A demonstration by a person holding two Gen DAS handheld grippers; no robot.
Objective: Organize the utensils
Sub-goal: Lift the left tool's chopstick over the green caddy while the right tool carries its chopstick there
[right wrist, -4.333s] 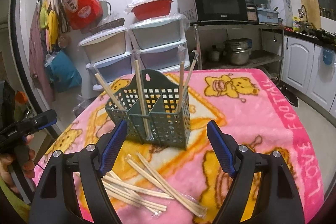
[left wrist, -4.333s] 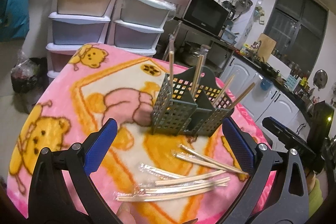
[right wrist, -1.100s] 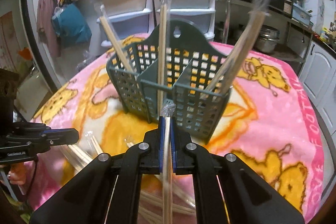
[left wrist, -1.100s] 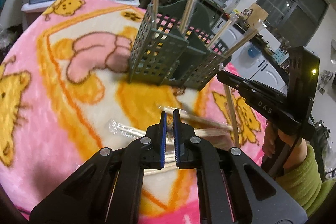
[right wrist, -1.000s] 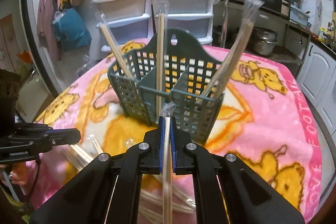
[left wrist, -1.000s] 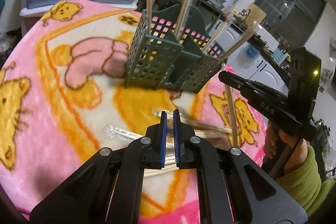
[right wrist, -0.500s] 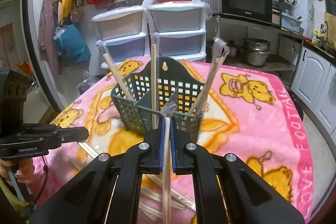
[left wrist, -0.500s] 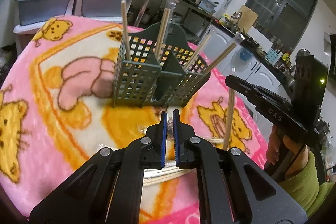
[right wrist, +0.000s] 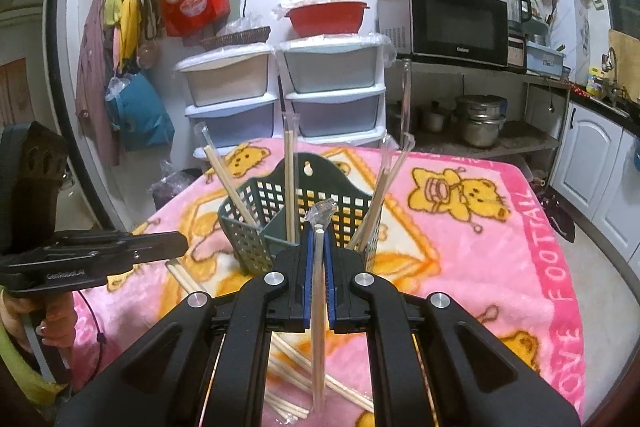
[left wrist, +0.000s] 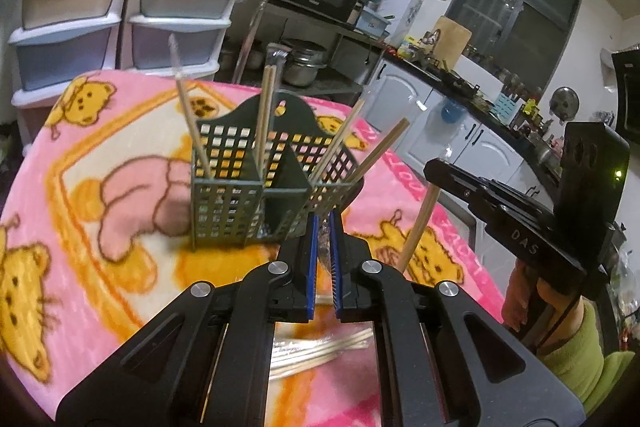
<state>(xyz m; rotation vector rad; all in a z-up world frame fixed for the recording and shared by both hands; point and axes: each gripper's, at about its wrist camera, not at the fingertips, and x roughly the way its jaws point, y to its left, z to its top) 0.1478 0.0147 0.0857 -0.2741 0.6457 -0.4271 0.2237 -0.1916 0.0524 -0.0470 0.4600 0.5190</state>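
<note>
A dark green mesh caddy [left wrist: 240, 195] [right wrist: 256, 227] stands on the pink blanket with several wrapped chopstick pairs leaning in its compartments. My left gripper [left wrist: 324, 223] is shut on the crinkled wrapper end of a chopstick pair [left wrist: 325, 241] just in front of the caddy; the sticks themselves are hidden under the jaws. My right gripper [right wrist: 316, 227] is shut on another wrapped chopstick pair [right wrist: 318, 315] that hangs nearly upright, also close in front of the caddy. Each gripper shows in the other's view: right gripper [left wrist: 436, 169], left gripper [right wrist: 176, 243].
More wrapped chopsticks [left wrist: 320, 347] [right wrist: 292, 355] lie loose on the bear-print blanket [left wrist: 100, 227] below both grippers. A person's hands hold the gripper handles. Stacked plastic drawers [right wrist: 280, 99] and a microwave shelf stand behind the table.
Both grippers, open several seconds ago, have shut on chopstick pairs. Over the last second both have lifted away from the blanket with their sticks, and the caddy now looks lower and smaller.
</note>
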